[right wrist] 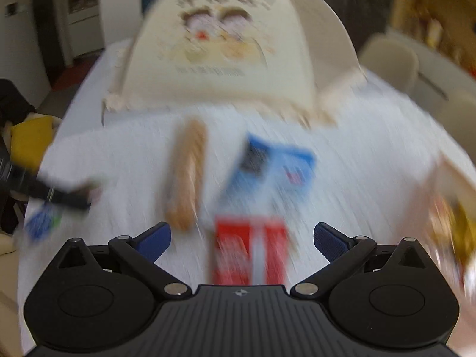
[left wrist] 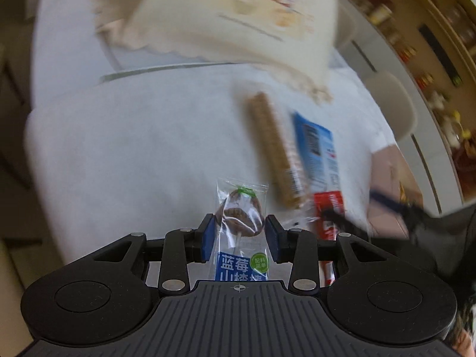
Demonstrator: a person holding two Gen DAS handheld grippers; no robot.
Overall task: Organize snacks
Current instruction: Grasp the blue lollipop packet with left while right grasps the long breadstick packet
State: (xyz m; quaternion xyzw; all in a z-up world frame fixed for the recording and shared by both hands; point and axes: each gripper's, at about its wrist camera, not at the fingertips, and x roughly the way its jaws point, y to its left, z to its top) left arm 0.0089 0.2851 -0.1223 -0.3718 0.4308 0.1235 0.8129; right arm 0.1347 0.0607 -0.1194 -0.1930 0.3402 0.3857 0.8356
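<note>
Left gripper point(left wrist: 239, 232) is nearest in the left wrist view, its blue pads point(left wrist: 208, 239) pressed in on a clear-wrapped lollipop point(left wrist: 241, 226) with a brown candy head, a white stick and a blue label printed with Chinese characters; the wrapper stands upright between the fingers, lifted off the cloth. Behind it a white tablecloth point(left wrist: 134, 148) covers the table. Lying on the cloth past the lollipop is a long tan biscuit stick pack point(left wrist: 273, 148), tilted, and just to its right a blue packet point(left wrist: 316, 151) with a dark printed panel. Touching or overlapping the blue packet's near end (blur, cannot tell which) is a red packet point(left wrist: 328, 208).

Toward the far edge of the table sits a cream fabric bag point(left wrist: 238, 20) with a cartoon print and scalloped trim, resting on the cloth.

Right gripper point(right wrist: 241, 236) has its fingers spread wide with nothing between the pads; the red packet point(right wrist: 250, 250) lies on the cloth under the gap, not touched. Blue packet point(right wrist: 270, 169) is just beyond it, the biscuit stick pack point(right wrist: 187, 175) to the left of both, and the cream fabric bag point(right wrist: 226, 47) at the far edge. At the left edge of this view the left gripper point(right wrist: 59, 197) shows as a dark blurred arm with the blue-labelled lollipop point(right wrist: 41, 224) hanging from it. Heavy motion blur in the right wrist view; a yellowish item point(right wrist: 455, 232) at the right edge is unreadable.
</note>
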